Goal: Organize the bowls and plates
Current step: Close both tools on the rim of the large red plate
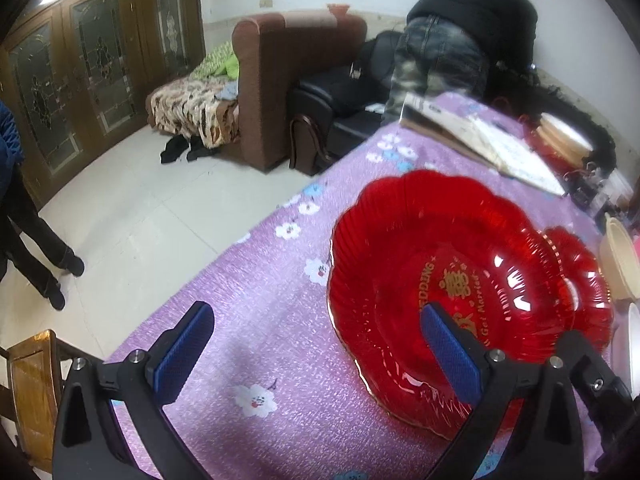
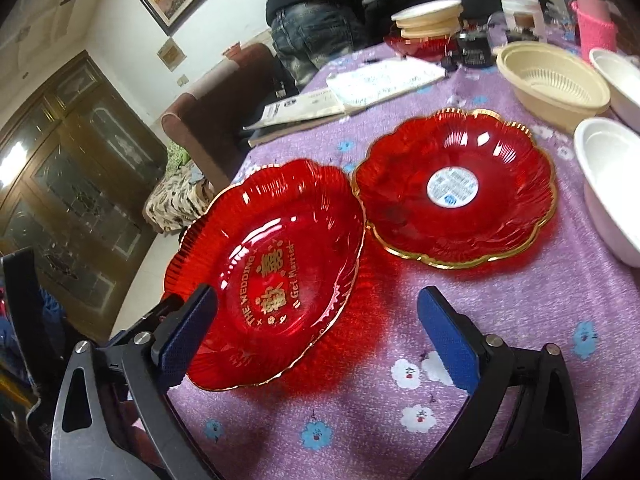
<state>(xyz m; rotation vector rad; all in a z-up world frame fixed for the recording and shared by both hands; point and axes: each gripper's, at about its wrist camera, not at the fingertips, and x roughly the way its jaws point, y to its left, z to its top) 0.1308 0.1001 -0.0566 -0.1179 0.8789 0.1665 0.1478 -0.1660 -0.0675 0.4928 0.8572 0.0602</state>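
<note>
2 red plates sit side by side on the purple cloth [image 2: 500, 320]: wedding plate [image 2: 272, 280] at 9 o'clock, sticker plate [image 2: 456, 188] at 1, rims nearly touching. Left gripper [image 1: 316, 352] wide open, holding nothing, 1 finger over the wedding plate [image 1: 440, 272]. Right gripper [image 2: 316, 332] wide open, empty. Cream strainer [image 2: 556, 80] + white bowls [image 2: 612, 180] at 2.

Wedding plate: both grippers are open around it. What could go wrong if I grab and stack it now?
1. The wedding plate sits near the table edge; a nudge from the left gripper could push it off.
2. Its rim looks to be touching or overlapping the sticker plate, so lifting may drag that one.
3. The glossy fluted rim may slip from the right gripper.
</note>
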